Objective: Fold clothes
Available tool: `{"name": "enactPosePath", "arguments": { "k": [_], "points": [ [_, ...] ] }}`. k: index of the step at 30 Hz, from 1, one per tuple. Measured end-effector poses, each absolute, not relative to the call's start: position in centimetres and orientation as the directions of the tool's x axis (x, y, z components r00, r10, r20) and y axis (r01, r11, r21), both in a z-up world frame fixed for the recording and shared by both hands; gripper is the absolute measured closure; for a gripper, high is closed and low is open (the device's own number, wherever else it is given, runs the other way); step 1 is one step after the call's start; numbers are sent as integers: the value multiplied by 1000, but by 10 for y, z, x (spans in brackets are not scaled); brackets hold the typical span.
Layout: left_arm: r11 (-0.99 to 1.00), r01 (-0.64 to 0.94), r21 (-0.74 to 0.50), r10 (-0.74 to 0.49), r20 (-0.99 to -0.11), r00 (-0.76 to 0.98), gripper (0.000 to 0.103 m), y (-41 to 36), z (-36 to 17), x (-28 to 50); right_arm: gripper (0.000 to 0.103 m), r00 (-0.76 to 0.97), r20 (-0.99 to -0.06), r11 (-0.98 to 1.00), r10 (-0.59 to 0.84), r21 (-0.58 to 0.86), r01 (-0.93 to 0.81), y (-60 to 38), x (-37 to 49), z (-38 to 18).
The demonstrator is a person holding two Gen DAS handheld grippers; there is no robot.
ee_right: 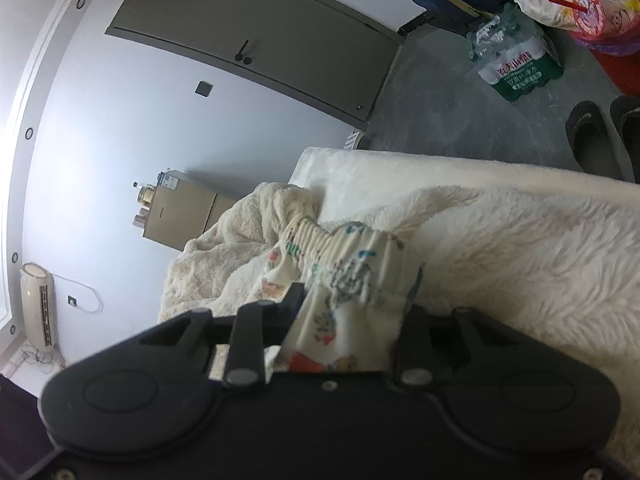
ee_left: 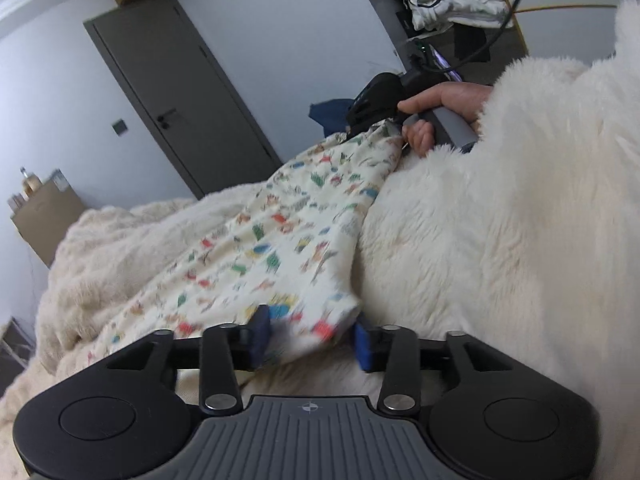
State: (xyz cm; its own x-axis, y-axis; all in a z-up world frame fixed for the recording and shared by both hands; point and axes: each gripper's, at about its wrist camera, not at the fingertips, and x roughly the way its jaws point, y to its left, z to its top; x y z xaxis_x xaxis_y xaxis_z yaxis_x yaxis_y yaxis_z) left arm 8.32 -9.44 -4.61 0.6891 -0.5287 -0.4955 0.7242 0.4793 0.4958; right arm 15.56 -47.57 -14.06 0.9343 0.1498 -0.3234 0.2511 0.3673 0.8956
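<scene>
We see left claw [ee_left: 312, 334] apart around printed garment [ee_left: 256, 248], lower centre; right claw [ee_right: 352, 312] clamped on waistband. Risk: loose hem slips, fold skews on bed [ee_left: 460, 248].

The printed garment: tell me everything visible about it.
The printed garment is cream fabric with small multicoloured motifs and a gathered elastic waistband. It hangs stretched slantwise over the fluffy cream blanket. Its waistband end bunches inside the right claw; its other end sits between the left claw's parted blue pads.
</scene>
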Motion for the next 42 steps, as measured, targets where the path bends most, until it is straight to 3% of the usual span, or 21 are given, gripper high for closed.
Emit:
{"name": "enactPosePath", "arguments": {
  "k": [6, 8, 9, 10, 11, 13, 17, 19, 20, 23, 25, 26, 29, 31, 36, 38, 42],
  "points": [
    [310, 657, 688, -526, -451, 721, 57, -115, -61, 73, 69, 931, -322, 360, 169, 900, 246, -478, 153, -141],
    [288, 619, 730, -519, -424, 742, 78, -123, -68, 73, 69, 924, -336, 364, 185, 896, 253, -480, 153, -139],
    [285, 612, 738, -521, -417, 745, 96, -124, -68, 72, 69, 921, -339, 364, 193, 896, 253, -482, 153, -138],
    [297, 609, 735, -530, -404, 745, 99, -122, -64, 70, 71, 920, -336, 359, 204, 900, 249, -485, 153, -137],
    [333, 615, 715, -552, -380, 742, 99, -118, -54, 69, 81, 918, -333, 353, 216, 903, 244, -488, 153, -135],
    [393, 625, 675, -586, -340, 736, 100, -110, -36, 67, 83, 920, -322, 334, 225, 912, 237, -495, 155, -128],
    [429, 672, 604, -599, -367, 712, 100, -106, -23, 64, 84, 949, -255, 392, 187, 905, 166, -492, 151, -98],
    [431, 733, 526, -593, -447, 670, 96, -112, -37, 67, 84, 957, -248, 450, 154, 880, 155, -488, 149, -87],
    [436, 739, 513, -583, -465, 666, 95, -115, -44, 69, 84, 949, -289, 487, 121, 851, 197, -488, 150, -85],
    [481, 743, 466, -592, -452, 667, 85, -109, -42, 73, 85, 932, -345, 474, 113, 843, 255, -494, 153, -88],
    [530, 749, 398, -618, -423, 663, 52, -95, -26, 78, 85, 933, -348, 479, 93, 837, 265, -499, 151, -82],
    [550, 752, 363, -631, -410, 659, 48, -89, -19, 81, 86, 939, -334, 490, 79, 834, 255, -501, 149, -74],
    [632, 754, 181, -668, -366, 648, 42, -52, 2, 97, 86, 957, -283, 504, 58, 836, 217, -507, 144, -45],
    [666, 727, 168, -635, -383, 670, 40, -34, 6, 106, 87, 967, -253, 519, 41, 832, 196, -512, 143, -23],
    [588, 744, 317, -589, -461, 663, 40, -27, -12, 109, 87, 975, -217, 584, -42, 787, 200, -532, 136, 29],
    [464, 742, 484, -566, -482, 669, 40, -51, -33, 97, 87, 973, -225, 594, -61, 775, 216, -542, 134, 41],
    [356, 656, 665, -576, -396, 715, 44, -100, -59, 92, 87, 968, -241, 600, -67, 765, 232, -555, 133, 54]
  ]
}}
